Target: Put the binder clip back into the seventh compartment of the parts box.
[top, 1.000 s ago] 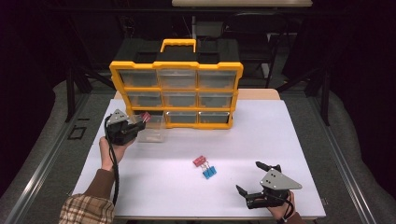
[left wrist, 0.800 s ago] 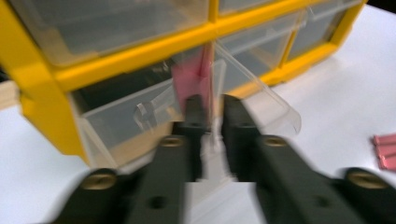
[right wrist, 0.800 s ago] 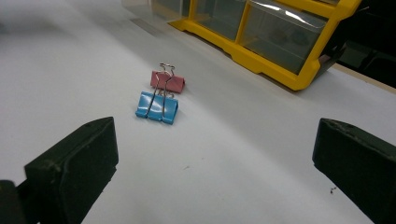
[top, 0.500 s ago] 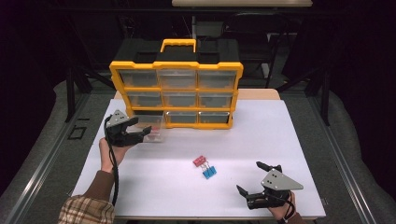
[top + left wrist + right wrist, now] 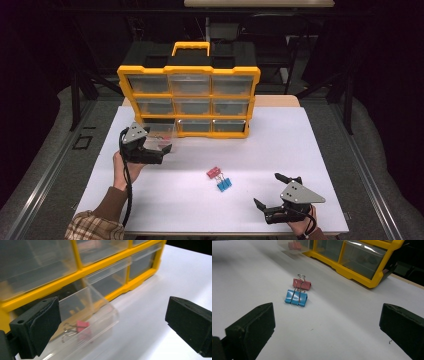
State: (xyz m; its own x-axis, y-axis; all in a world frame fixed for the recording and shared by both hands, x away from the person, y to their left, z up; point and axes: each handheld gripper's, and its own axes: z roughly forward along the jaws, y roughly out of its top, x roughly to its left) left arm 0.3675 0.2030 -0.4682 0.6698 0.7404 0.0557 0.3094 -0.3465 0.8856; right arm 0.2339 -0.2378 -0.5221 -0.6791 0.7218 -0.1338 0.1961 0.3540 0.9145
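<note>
A pink metal binder clip [image 5: 81,326] lies inside the clear plastic drawer [image 5: 100,312] pulled out from the bottom-left slot of the yellow-framed organiser cabinet [image 5: 189,97], at 11 o'clock on the white table [image 5: 310,150]. The left gripper [image 5: 159,152] sits just beside that drawer, jaws wide and empty. A second pink binder clip [image 5: 302,284] and a blue binder clip [image 5: 296,297] lie touching at table centre — the right gripper [image 5: 270,192], at 5 o'clock, faces them, jaws wide.

Each claw, the left claw [image 5: 159,148] and the right claw [image 5: 267,192], is black with two blocky jaws, a grey three-cornered plate [image 5: 300,192] on top and a black cable [image 5: 129,197] trailing back, while a plaid sleeve [image 5: 93,230] covers the left forearm.
</note>
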